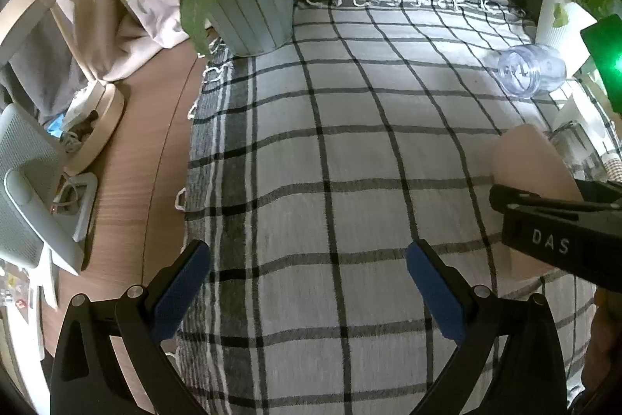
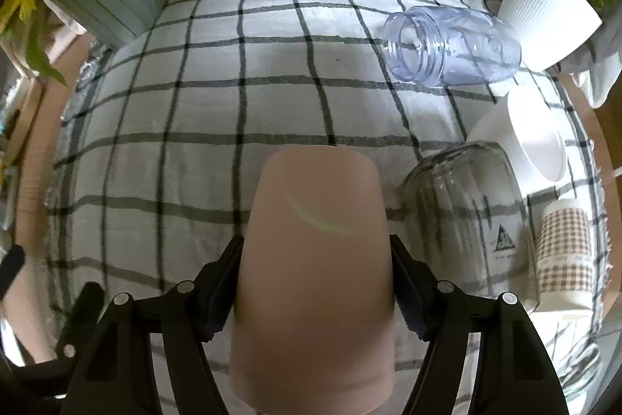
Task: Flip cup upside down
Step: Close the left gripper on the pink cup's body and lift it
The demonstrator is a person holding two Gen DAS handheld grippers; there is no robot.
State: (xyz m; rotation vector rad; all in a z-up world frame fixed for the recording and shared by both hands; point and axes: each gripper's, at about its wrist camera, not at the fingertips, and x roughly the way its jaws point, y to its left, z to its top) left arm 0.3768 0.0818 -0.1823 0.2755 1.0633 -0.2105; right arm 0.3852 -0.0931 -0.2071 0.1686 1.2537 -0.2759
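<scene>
A beige cup [image 2: 315, 259] sits between the fingers of my right gripper [image 2: 317, 282], which is shut on its sides. Its closed base points away from the camera and its wider rim end is near the camera. The cup stands over the checked cloth [image 2: 194, 104]. In the left wrist view the same cup [image 1: 525, 166] shows at the right edge, with the right gripper's black body [image 1: 559, 240] across it. My left gripper [image 1: 307, 279] is open and empty, low over the cloth [image 1: 350, 142].
A clear plastic jar [image 2: 455, 45] lies on its side at the back right. A clear glass [image 2: 466, 205], a white bowl [image 2: 536, 142], a checked paper cup [image 2: 565, 247] and a white pot [image 2: 548, 14] stand at the right. A sunflower bucket [image 1: 252, 14] is at the back left.
</scene>
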